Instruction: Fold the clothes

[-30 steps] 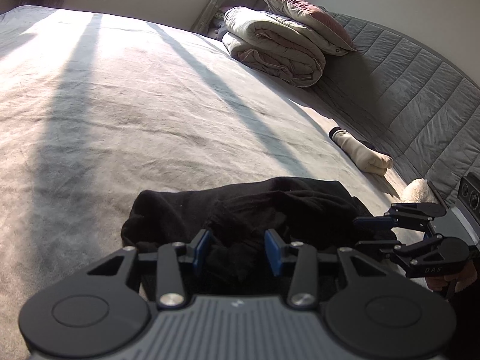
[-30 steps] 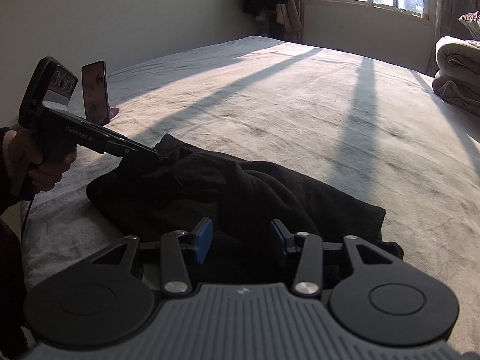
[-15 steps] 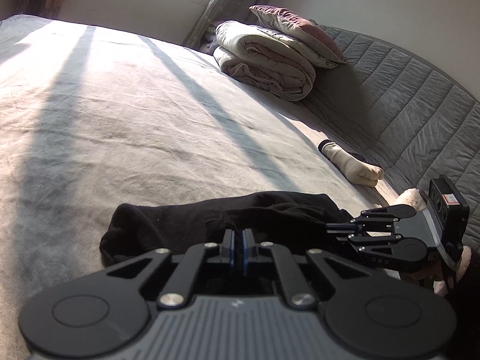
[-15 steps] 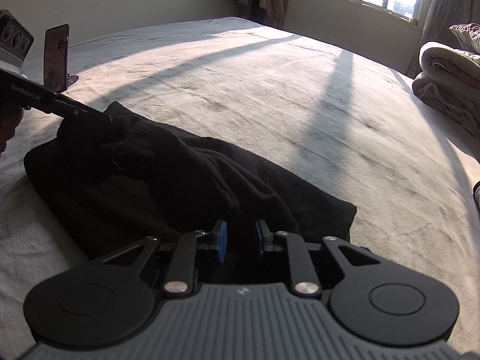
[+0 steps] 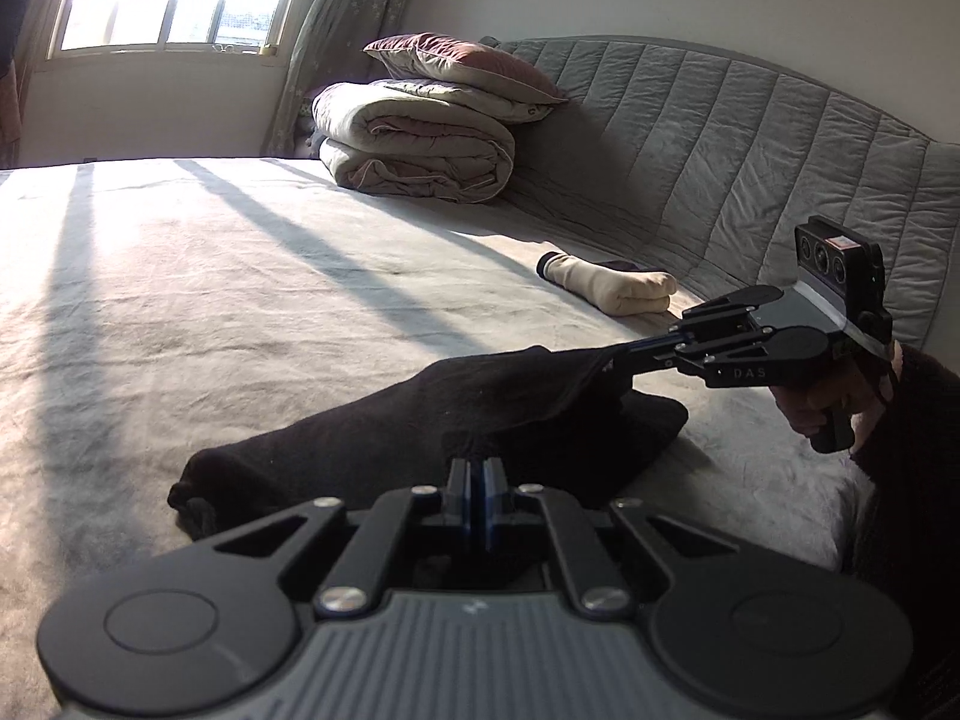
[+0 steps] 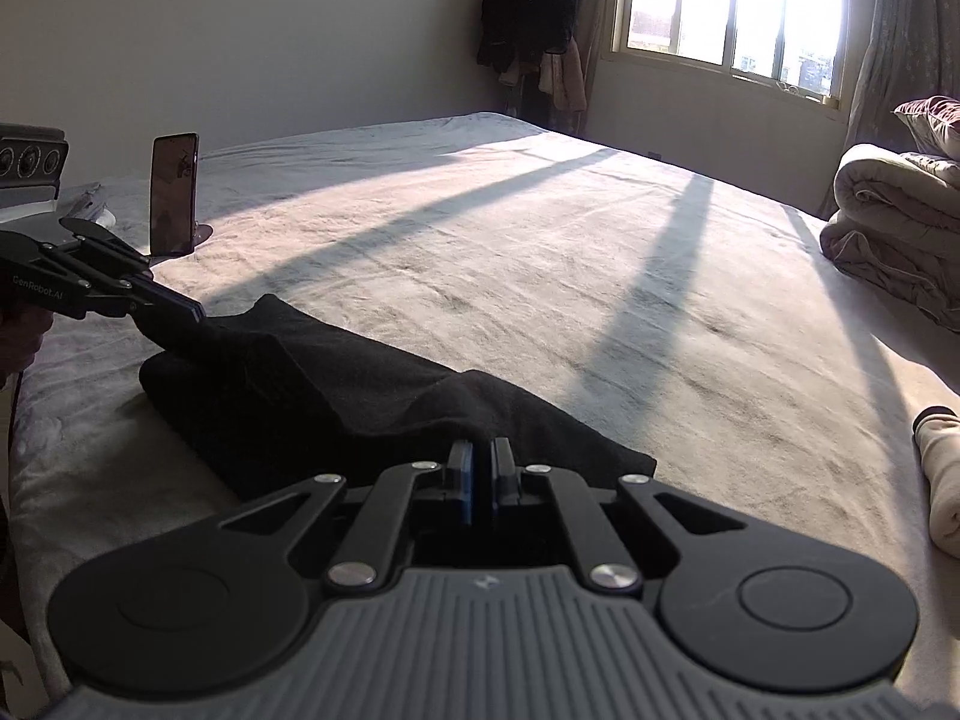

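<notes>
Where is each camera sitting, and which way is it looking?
Left wrist: sits on the left gripper, looks across the bed toward the padded headboard and folded quilt; shows the right gripper and the person's hand.
Right wrist: sits on the right gripper, looks toward the window and a propped phone; shows the left gripper.
Both see: the black garment, pinched in both shut jaws, the bed, the quilt and a cream roll.

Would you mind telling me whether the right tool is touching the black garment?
Touching. The left wrist view shows the right tool shut on an edge of the black garment, which is pulled taut.
</notes>
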The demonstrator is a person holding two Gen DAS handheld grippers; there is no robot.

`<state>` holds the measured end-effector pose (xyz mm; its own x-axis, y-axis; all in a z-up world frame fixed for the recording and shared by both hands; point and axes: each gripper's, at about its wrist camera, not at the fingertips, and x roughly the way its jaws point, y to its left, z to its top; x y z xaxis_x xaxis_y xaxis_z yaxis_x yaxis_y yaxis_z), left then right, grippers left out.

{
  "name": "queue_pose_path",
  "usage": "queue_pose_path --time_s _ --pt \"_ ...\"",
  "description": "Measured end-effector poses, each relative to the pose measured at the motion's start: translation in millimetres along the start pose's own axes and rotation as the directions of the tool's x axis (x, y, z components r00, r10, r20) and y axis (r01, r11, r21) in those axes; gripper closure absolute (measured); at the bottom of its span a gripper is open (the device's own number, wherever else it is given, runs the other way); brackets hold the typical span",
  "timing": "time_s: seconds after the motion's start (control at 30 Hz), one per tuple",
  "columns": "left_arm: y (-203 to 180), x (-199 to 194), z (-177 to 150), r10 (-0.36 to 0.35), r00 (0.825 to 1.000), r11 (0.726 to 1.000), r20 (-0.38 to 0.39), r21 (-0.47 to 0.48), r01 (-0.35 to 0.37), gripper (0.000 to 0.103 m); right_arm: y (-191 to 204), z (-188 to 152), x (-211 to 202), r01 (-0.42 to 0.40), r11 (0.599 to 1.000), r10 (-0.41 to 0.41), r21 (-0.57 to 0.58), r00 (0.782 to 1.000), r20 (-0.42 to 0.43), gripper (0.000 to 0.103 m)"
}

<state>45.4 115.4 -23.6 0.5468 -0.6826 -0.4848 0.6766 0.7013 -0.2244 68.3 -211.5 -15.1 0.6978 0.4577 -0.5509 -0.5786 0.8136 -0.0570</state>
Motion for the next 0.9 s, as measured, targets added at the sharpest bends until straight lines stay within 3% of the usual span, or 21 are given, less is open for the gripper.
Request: queue_pose_path --time_s 0.13,0.23,0.3,0.37,0.4,0.43,0.5,0.53,0.57,0.73,0.8,0.9 --pt "1 7 -17 0.03 0.994 0.999 -0.1 0.041 -0.026 0.099 5 -11 4 -0.038 0.999 0.036 -0.027 0.997 -0.068 0.098" --pt "7 8 -23 0.023 0.988 0.999 -0.151 0.027 -0.019 0.098 18 -20 15 -0.077 0.994 0.064 -0.082 0.986 -0.152 0.098" --pt "12 6 -22 0.012 0.987 1.0 -0.162 -0.003 -0.012 0.092 23 -26 22 -0.097 0.99 0.074 -0.101 0.975 -0.21 0.097" --pt "19 1 -20 -0.009 0.989 0.997 -0.146 -0.071 -0.002 0.06 23 -28 26 -0.11 0.989 0.083 -0.097 0.965 -0.249 0.086" --pt "23 -1 -19 -0.017 0.99 0.994 -0.137 -0.105 0.002 0.056 21 -28 25 -0.119 0.989 0.094 -0.082 0.962 -0.257 0.085" --pt "28 -3 -17 -0.013 0.992 0.99 -0.122 -0.138 -0.004 0.055 18 -26 23 -0.13 0.99 0.112 -0.057 0.961 -0.254 0.082" --pt "39 -7 -14 -0.003 0.996 0.979 -0.091 -0.205 -0.016 0.054 9 -20 17 -0.151 0.989 0.149 0.007 0.963 -0.224 0.068" --pt "44 -9 -13 0.003 0.997 0.971 -0.077 -0.238 -0.021 0.053 3 -18 14 -0.152 0.988 0.157 0.04 0.968 -0.195 0.053" --pt "49 -8 -12 0.014 0.998 0.963 -0.069 -0.266 -0.032 0.053 -2 -15 11 -0.149 0.987 0.158 0.068 0.972 -0.171 0.049" --pt "70 7 -8 0.088 0.994 0.911 -0.069 -0.397 -0.109 0.055 -41 -9 14 -0.073 0.957 0.107 0.282 0.989 -0.105 0.049" --pt "77 16 -8 0.104 0.991 0.891 -0.084 -0.434 -0.13 0.055 -56 -11 19 -0.044 0.925 0.087 0.376 0.991 -0.099 0.049" --pt "83 30 -8 0.098 0.99 0.871 -0.099 -0.472 -0.133 0.058 -80 -17 27 -0.031 0.848 0.088 0.529 0.993 -0.084 0.049"
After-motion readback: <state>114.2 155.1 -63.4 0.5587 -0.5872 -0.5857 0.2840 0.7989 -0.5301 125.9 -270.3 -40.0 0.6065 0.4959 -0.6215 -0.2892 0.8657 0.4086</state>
